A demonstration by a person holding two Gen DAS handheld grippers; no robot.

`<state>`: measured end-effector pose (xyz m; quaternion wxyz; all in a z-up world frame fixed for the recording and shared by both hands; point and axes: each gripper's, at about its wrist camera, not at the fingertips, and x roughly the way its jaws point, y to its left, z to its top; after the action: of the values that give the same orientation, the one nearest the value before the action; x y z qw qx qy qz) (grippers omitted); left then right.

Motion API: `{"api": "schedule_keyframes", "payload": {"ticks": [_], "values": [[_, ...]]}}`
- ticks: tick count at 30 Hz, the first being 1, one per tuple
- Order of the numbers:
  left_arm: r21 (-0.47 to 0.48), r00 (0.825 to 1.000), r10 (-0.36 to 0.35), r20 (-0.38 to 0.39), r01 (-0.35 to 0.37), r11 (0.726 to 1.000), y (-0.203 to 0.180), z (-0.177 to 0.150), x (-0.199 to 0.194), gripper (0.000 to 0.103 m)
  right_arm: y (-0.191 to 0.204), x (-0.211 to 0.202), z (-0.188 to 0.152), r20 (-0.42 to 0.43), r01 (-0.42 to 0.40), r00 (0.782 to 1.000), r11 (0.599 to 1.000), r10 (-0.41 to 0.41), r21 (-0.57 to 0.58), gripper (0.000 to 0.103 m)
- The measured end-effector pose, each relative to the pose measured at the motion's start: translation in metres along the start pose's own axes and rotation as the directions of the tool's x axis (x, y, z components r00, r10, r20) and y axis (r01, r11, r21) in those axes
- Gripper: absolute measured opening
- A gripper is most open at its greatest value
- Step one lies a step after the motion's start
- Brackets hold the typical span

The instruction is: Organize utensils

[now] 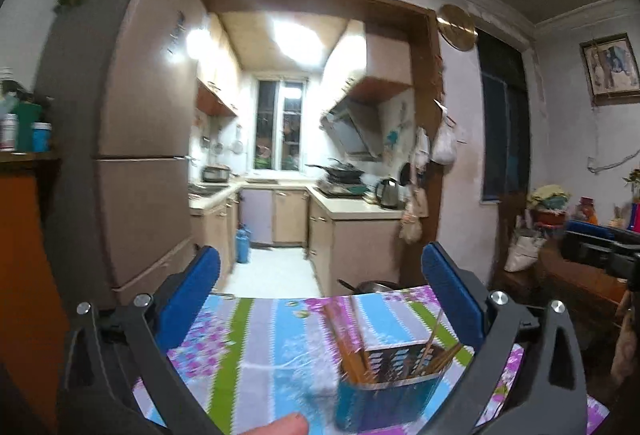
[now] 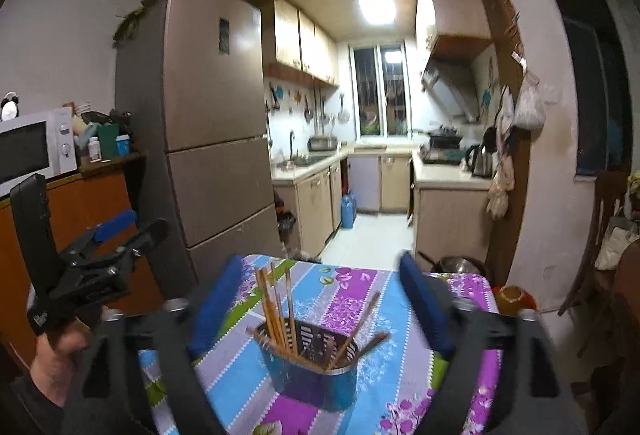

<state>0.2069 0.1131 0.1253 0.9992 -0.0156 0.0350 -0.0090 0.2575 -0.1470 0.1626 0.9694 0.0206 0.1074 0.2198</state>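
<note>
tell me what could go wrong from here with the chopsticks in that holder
The chopsticks lean at mixed angles out of the blue holder, so a sideways brush from the open right gripper might tip it. The floral tablecloth looks glossy, so the holder may slide when nudged.

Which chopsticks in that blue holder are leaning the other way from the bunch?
The two chopsticks slanting right in the blue holder; the bunch stands on its left side.
</note>
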Motion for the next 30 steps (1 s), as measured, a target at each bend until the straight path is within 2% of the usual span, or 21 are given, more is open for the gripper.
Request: {"api": "schedule_keyframes", "payload": {"ticks": [1, 3, 7, 11, 16, 22, 30], "values": [[-0.004, 1.000, 0.015, 0.004, -0.015, 1.000, 0.002, -0.004, -0.010, 0.097, 0.002, -0.011, -0.007, 0.012, 0.004, 1.000, 1.000, -0.004, 0.001, 0.098], [-0.017, 1.000, 0.020, -0.002, -0.020, 1.000, 0.006, -0.016, -0.033, 0.097, 0.011, -0.038, -0.028, 0.051, 0.026, 0.998, 1.000, -0.026, 0.002, 0.098], [0.004, 0.997, 0.046, -0.065, -0.046, 0.999, 0.000, -0.040, -0.065, 0.098, 0.027, -0.068, -0.069, 0.030, 0.094, 0.995, 0.996, -0.094, -0.009, 0.098], [0.014, 0.996, 0.011, -0.088, -0.010, 1.000, -0.007, -0.063, -0.089, 0.098, 0.044, -0.088, -0.105, 0.012, 0.151, 0.988, 0.988, -0.151, -0.018, 0.098], [0.018, 0.994, -0.005, -0.113, 0.007, 1.000, -0.013, -0.092, -0.113, 0.098, 0.059, -0.105, -0.143, -0.006, 0.130, 0.992, 0.992, -0.130, 0.000, 0.098], [0.029, 0.991, -0.024, -0.135, 0.028, 0.999, -0.021, -0.110, -0.131, 0.098, 0.079, -0.124, -0.165, -0.001, 0.114, 0.993, 0.993, -0.114, -0.007, 0.098], [0.035, 0.992, -0.023, -0.126, 0.028, 0.999, -0.026, -0.119, -0.158, 0.098, 0.088, -0.150, -0.174, 0.033, 0.119, 0.992, 0.993, -0.118, -0.008, 0.098]]}}
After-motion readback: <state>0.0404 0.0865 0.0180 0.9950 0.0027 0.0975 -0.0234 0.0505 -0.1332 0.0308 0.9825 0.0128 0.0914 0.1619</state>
